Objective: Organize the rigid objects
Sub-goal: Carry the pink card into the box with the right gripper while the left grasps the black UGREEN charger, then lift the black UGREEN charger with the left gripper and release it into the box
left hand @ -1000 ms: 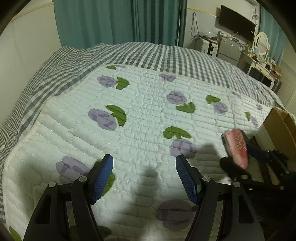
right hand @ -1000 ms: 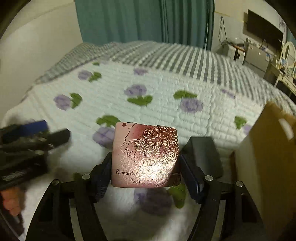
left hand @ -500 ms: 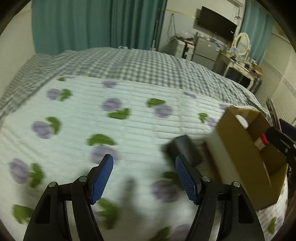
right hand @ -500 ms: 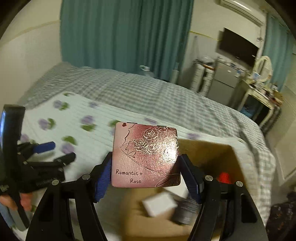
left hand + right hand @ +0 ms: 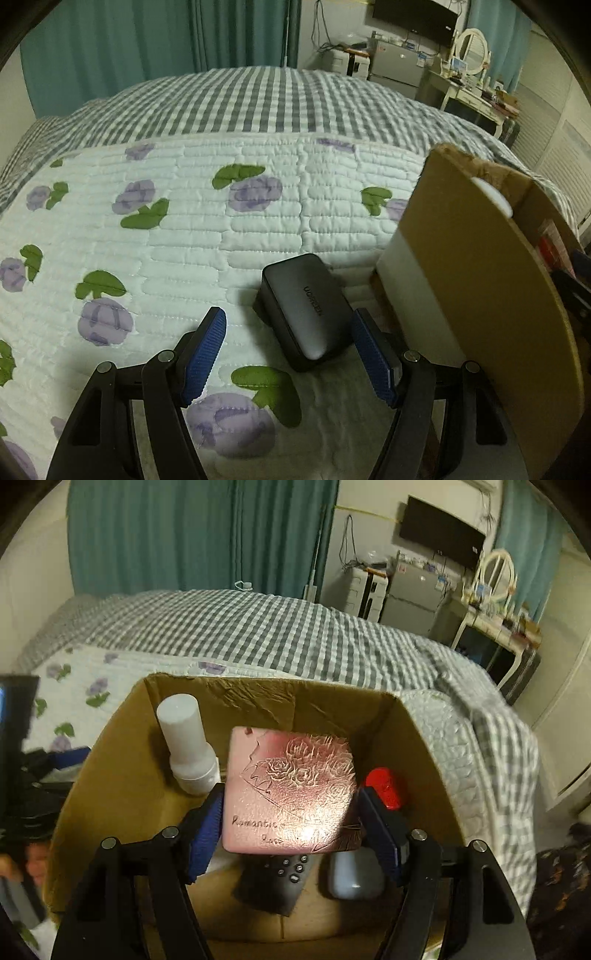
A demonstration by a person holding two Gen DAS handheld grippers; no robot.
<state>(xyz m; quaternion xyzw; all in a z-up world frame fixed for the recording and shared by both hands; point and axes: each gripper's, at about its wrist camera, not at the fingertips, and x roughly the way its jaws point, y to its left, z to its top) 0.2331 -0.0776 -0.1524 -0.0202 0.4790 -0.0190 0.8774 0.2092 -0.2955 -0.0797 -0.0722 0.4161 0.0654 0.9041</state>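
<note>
Tin [image 5: 291, 790]: one, pink; a second ago over the quilt, now over the box [image 5: 110, 775], tilted between my right gripper [image 5: 290, 829] pads, whose jaws have just widened, grip loosened. Charger [image 5: 308, 306]: one, black, on quilt [image 5: 184, 229], just ahead of my left gripper [image 5: 288, 354], spread wide, empty. In box: two white bottles, one remote, one red-capped item.
</note>
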